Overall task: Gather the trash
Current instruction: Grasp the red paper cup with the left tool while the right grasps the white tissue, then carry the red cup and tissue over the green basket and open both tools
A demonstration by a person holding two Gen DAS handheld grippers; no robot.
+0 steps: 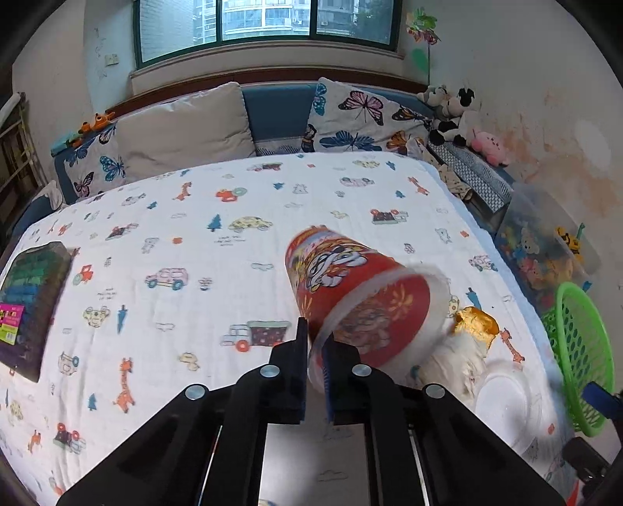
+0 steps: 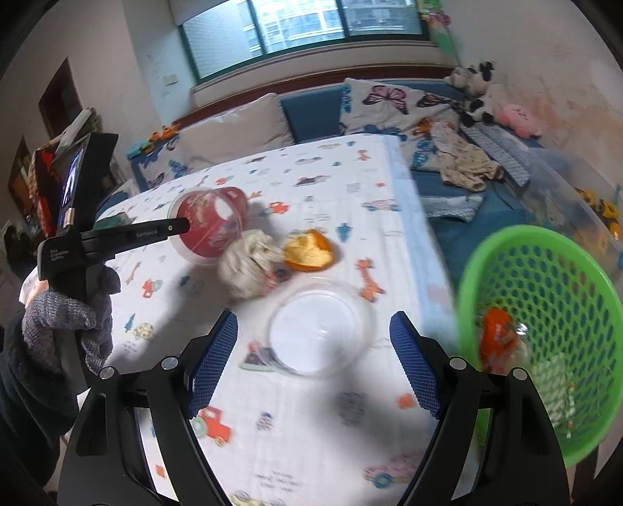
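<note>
The left gripper (image 1: 315,350) is clamped on the rim of a red printed cup (image 1: 358,296), which it holds tipped on its side, mouth toward the camera, above the patterned sheet (image 1: 175,241). The cup's print is a cartoon figure, but no words on it can be read; from the right wrist view the left gripper's arm carries small white lettering, too blurred to make out. The right gripper (image 2: 313,362) stands with its blue-padded fingers (image 2: 212,362) wide apart, holding nothing, over a clear plastic lid (image 2: 319,331) that lies flat on the sheet. Just beyond the lid, toward the cup, sit a crumpled white paper wad (image 2: 247,264) and an orange peel (image 2: 309,251), touching or nearly so. To the right of the lid, past the sheet's edge, a green mesh basket (image 2: 545,280) tilts toward the camera — inside it lie an orange wrapper (image 2: 498,342) and something pale and striped, both smeared by motion. The surface is a white sheet printed with cars, giraffes and trees; a dark box (image 1: 31,303) with a bright label lies far left of the cup, its text illegible. Behind it are butterfly cushions (image 1: 358,116), plush toys (image 1: 455,113) — and a window (image 1: 268,23) facing tower blocks.
</note>
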